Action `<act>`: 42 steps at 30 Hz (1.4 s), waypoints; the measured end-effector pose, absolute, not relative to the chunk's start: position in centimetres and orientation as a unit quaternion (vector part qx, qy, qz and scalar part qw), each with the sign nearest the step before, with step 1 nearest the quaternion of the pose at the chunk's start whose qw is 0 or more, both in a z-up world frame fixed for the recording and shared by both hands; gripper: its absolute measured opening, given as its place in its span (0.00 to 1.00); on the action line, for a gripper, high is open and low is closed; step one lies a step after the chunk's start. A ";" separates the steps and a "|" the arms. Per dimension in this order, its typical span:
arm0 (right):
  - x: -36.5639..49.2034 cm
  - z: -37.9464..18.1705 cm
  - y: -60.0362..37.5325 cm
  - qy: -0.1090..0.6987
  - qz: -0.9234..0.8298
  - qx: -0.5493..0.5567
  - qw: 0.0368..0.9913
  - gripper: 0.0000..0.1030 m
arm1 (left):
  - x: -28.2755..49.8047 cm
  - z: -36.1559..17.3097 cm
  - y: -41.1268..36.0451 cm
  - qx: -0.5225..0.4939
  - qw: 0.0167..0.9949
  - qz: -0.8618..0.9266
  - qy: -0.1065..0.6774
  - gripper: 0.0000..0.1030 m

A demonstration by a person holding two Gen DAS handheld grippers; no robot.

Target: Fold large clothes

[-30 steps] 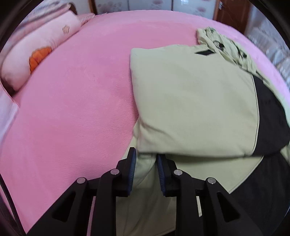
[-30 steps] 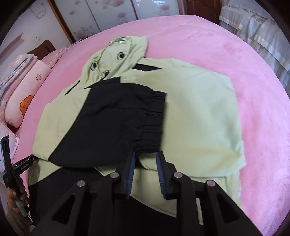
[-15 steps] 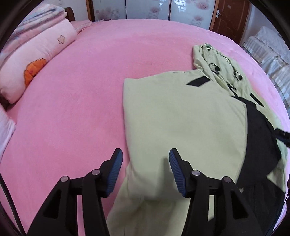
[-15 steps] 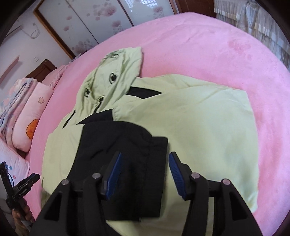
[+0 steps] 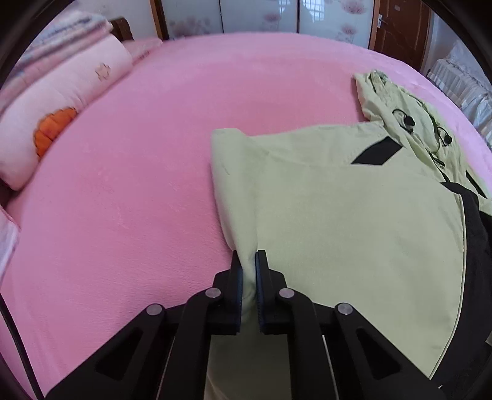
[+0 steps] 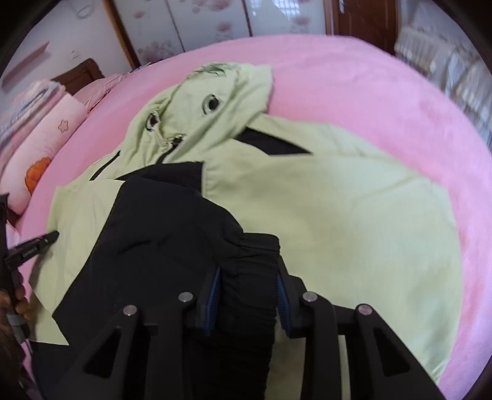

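Observation:
A pale green hooded jacket (image 5: 338, 221) with black panels lies partly folded on the pink bed (image 5: 138, 184), its hood (image 5: 399, 107) toward the far right. My left gripper (image 5: 248, 261) is shut on the jacket's folded left edge, green fabric pinched between its jaws. In the right wrist view the same jacket (image 6: 353, 215) has a black sleeve (image 6: 172, 234) laid across its front. My right gripper (image 6: 248, 277) has its jaws closing on the sleeve's gathered black cuff (image 6: 252, 252), which fills the gap between the blue pads. The left gripper (image 6: 33, 244) shows at the left edge.
A pink pillow with an orange patch (image 5: 61, 101) and folded bedding lie at the bed's far left. Flowered wardrobe doors (image 5: 261, 15) and a brown door (image 5: 399, 27) stand behind. White ruffled bedding (image 5: 461, 83) is at the right. A hand (image 6: 18, 295) holds the left gripper.
Both grippers opened wide and closed again. The left one left the lower hem and now pinches the folded left edge. The right one re-gripped the black cuff, and the sleeve has bunched.

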State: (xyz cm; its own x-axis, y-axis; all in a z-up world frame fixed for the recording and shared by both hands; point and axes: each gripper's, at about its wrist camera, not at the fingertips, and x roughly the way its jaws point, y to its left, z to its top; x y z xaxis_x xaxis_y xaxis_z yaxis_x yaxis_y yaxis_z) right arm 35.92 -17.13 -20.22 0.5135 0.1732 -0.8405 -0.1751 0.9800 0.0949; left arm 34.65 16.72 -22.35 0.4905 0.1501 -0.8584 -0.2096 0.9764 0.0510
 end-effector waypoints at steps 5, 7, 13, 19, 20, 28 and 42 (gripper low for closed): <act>36.0 -17.2 -14.7 0.400 0.091 -0.035 0.911 0.26 | 34.3 -20.3 17.2 -0.035 0.879 0.131 0.458 0.04; 37.6 -18.3 -14.7 0.410 0.070 -0.037 0.909 0.26 | 34.8 -21.2 17.5 -0.028 0.873 0.143 0.464 0.04; 40.2 -22.3 -17.0 0.494 0.047 0.010 0.868 0.38 | 36.2 -23.7 18.4 -0.027 0.860 0.164 0.482 0.06; 37.6 -18.4 -18.2 0.468 0.036 0.018 0.883 0.45 | 35.0 -21.7 18.5 -0.043 0.854 0.190 0.482 0.22; 36.9 -17.8 -18.0 0.460 0.042 0.018 0.887 0.45 | 34.5 -21.1 18.0 -0.052 0.859 0.187 0.474 0.22; 33.2 -16.5 -10.6 0.456 0.128 0.025 0.880 0.45 | 30.5 -18.6 9.4 -0.109 0.881 0.062 0.457 0.47; 29.8 -19.6 -20.0 0.484 0.104 0.130 0.859 0.24 | 29.3 -22.3 8.2 -0.042 0.858 0.072 0.506 0.53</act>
State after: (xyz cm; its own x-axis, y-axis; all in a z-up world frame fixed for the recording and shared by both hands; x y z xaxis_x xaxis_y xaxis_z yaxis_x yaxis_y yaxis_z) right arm 29.84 -19.98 -19.62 0.5096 0.3047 -0.8047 -0.0524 0.9444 0.3245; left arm 29.27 8.17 -22.28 0.4765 0.0819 -0.8754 -0.1668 0.9860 0.0015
